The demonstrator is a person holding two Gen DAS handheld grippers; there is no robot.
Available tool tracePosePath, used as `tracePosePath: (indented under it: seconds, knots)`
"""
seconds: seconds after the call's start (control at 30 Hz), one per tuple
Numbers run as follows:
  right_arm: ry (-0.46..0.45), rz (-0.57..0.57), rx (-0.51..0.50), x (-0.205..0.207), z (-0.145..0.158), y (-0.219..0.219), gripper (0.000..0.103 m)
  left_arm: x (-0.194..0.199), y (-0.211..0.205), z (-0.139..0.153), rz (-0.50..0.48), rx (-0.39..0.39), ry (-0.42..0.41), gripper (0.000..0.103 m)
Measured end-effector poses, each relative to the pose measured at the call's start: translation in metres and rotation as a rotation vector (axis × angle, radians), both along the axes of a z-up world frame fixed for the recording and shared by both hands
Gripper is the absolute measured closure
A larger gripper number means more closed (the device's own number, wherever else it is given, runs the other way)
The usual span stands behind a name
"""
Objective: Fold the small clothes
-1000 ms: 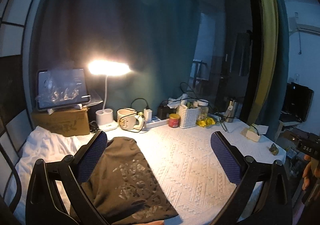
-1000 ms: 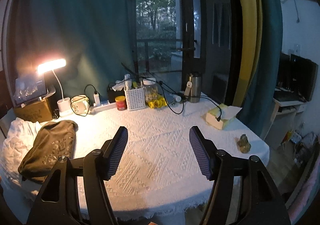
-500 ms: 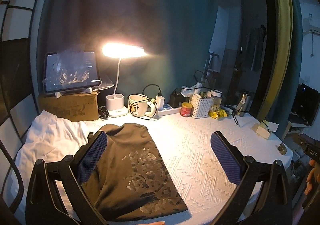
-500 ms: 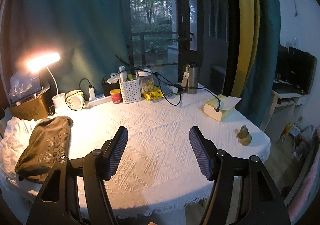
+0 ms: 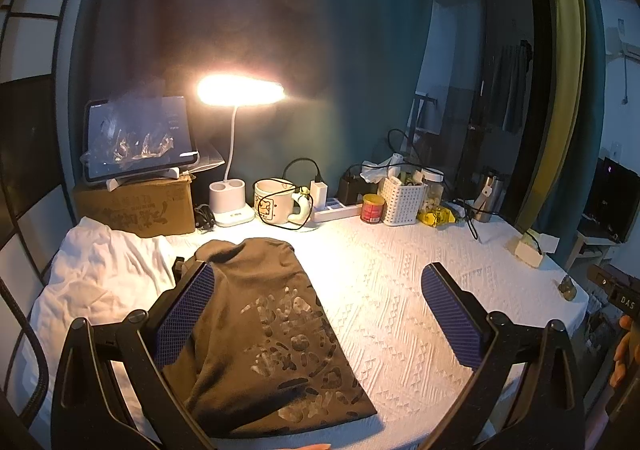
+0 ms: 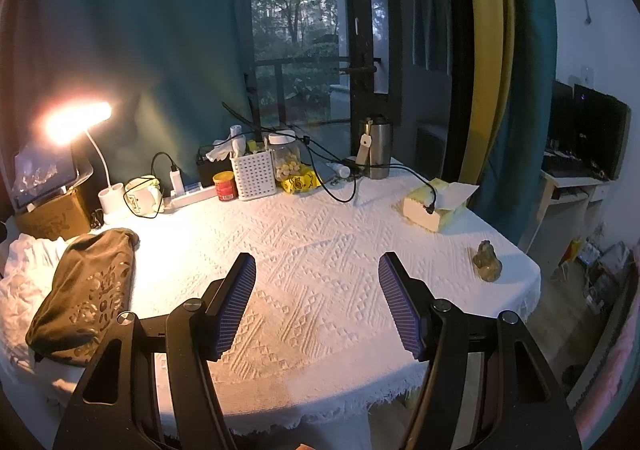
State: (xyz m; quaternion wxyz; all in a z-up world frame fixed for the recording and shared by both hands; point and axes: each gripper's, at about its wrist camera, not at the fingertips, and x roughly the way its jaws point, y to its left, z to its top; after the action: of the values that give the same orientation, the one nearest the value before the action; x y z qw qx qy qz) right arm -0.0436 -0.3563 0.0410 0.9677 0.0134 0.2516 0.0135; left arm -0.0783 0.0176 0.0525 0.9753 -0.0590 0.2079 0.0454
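A dark olive garment (image 5: 264, 330) with a silvery print lies folded on the white tablecloth (image 5: 400, 290), partly over a crumpled white garment (image 5: 92, 274) at the left. My left gripper (image 5: 316, 282) hangs open above it. Its left finger (image 5: 184, 314) is over the dark garment's left edge and nothing is between the pads. My right gripper (image 6: 316, 266) is open over bare tablecloth (image 6: 320, 234) near the front edge. In that view the dark garment (image 6: 88, 286) lies well to the left, with the white garment (image 6: 24, 278) beside it.
Along the back stand a lit desk lamp (image 5: 240, 89), a tablet on a cardboard box (image 5: 136, 205), a mug (image 5: 276, 201), a power strip, a red can (image 6: 225, 185), a white basket (image 6: 254, 173) and a steel flask (image 6: 378, 145). A tissue box (image 6: 434, 205) and a small figurine (image 6: 487, 262) sit at the right.
The left wrist view has swung, so the dark garment now sits more centrally between the open fingers. The right gripper sank slightly toward the table. Both grippers stayed open.
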Motion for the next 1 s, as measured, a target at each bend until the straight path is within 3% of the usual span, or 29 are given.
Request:
tracePosePath:
  seconds: [1.0]
  knots:
    - [0.006,0.009,-0.004,-0.0017,-0.0033,-0.0012,0.036,0.0037,0.0007,-0.0021,-0.003,0.002,0.012,0.001]
